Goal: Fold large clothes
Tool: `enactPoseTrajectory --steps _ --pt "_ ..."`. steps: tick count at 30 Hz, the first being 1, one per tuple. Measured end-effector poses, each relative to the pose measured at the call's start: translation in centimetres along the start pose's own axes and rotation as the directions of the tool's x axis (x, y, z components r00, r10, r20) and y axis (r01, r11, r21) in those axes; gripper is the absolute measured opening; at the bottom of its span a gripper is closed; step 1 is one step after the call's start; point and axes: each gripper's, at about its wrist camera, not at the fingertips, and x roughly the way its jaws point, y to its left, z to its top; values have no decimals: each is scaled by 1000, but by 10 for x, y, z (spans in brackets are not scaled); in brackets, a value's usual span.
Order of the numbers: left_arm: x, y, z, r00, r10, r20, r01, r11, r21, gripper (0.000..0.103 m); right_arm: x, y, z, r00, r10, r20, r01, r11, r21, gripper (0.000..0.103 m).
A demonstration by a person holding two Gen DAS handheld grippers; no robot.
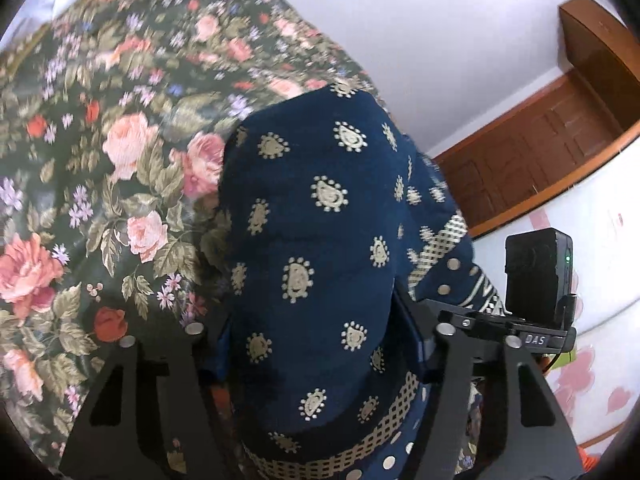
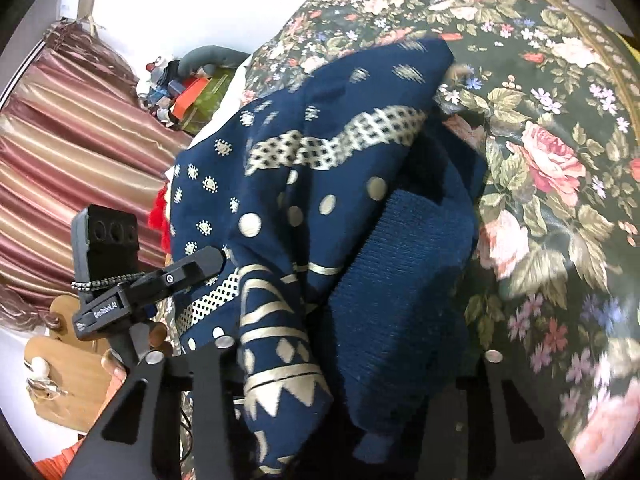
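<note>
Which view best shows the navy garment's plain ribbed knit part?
The right wrist view: the ribbed knit part lies unobstructed beside the gold-printed fabric. The left wrist view shows only the garment's printed side; no ribbing shows.

We see our left gripper [image 1: 316, 360] with navy patterned cloth [image 1: 320, 216] bunched between its black fingers [image 1: 132, 392], over a floral bedspread [image 1: 100, 140]. A wooden door [image 1: 532, 160] stands beyond, right.

Garment [image 1: 320, 216] bunched on bedspread [image 1: 100, 140], between left tongs [image 1: 316, 344], bedspread spreading left, door [image 1: 540, 160] behind right
</note>
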Motion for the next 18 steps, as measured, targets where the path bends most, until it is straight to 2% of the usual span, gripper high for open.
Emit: enactPoseTrajectory --steps 4,12,18 --pt "-21 -22 -2 1000 3 16 -4 998 63 55 -5 12 -5 1000 1 7 -1 1000 -19 33" --pt "-69 -49 -12 998 -30 56 24 994 103 49 -16 35 -18 999 -2 39 5 996 -87 31" --pt "-114 -54 -19 994 -36 106 22 991 129 48 -28 78 -29 998 -7 56 15 989 -148 31"
